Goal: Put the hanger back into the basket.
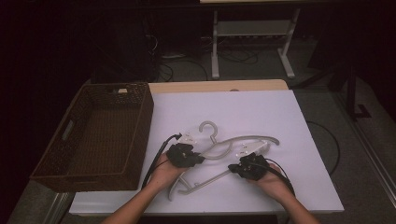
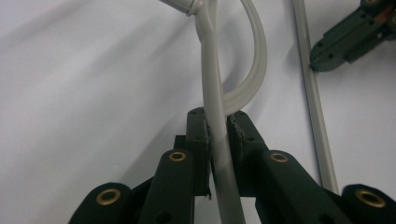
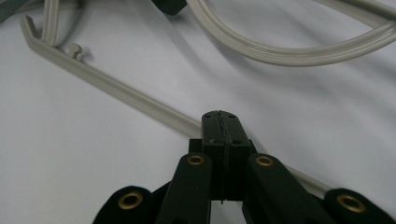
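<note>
My left gripper (image 2: 218, 128) is clamping the grey hanger (image 1: 224, 148) by its curved arm, while my right gripper (image 3: 222, 122) is sitting pinched tight over the hanger's straight bar, near the tabletop's (image 1: 261, 112) front edge, the wicker basket (image 1: 74, 158) flanking its left edge.

Hanger (image 3: 140, 100) bar under R fingers
</note>
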A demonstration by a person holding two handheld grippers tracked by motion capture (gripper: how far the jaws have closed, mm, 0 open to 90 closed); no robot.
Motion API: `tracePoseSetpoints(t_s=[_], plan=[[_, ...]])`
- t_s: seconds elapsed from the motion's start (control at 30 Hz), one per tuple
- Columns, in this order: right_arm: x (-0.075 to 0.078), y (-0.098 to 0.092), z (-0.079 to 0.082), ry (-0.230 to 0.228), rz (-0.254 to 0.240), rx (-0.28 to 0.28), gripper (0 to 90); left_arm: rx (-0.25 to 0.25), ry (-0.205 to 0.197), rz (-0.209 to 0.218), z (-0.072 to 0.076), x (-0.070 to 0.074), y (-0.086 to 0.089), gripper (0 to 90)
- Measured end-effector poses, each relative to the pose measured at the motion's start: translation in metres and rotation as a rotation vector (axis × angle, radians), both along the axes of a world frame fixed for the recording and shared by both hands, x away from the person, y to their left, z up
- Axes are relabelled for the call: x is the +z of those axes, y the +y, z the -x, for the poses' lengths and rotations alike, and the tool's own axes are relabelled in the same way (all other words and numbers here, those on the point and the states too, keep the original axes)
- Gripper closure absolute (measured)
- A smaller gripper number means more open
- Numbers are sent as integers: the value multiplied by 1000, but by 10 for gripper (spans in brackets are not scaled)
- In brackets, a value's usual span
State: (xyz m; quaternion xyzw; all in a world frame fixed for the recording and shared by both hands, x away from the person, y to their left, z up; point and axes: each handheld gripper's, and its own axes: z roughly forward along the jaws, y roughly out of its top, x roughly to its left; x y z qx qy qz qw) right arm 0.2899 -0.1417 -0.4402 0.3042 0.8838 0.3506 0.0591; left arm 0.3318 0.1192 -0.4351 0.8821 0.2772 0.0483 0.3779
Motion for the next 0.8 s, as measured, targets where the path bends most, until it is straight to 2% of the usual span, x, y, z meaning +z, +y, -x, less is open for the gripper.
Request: tracePoseSetpoints(t_s=[0.03,0.2,0.27,0.33,0.43,0.5,0.6,0.7,0.8], plan=[[0,0,0,5,7,4,895,21,2,14,1,1,-1,813],[0,0,1,-15,5,16,894,36,-25,-1,1,2,0,822],[4,-2,2,-17,-19,4,888,48,-21,2,1,2,0,823],[9,-6,4,-15,-63,-8,849,52,-23,1,1,3,1,823],[14,-13,6,-26,-106,-20,724,55,-27,1,0,6,2,824],[15,-17,9,-44,-122,-31,579,57,-31,6,0,8,4,824],[18,-24,12,-72,-157,-57,410,60,-28,14,-1,13,7,824],[22,-32,18,-89,-202,-96,286,70,-25,22,-1,19,9,824],[26,-41,24,-145,-233,-122,214,78,-25,30,-3,26,11,824]])
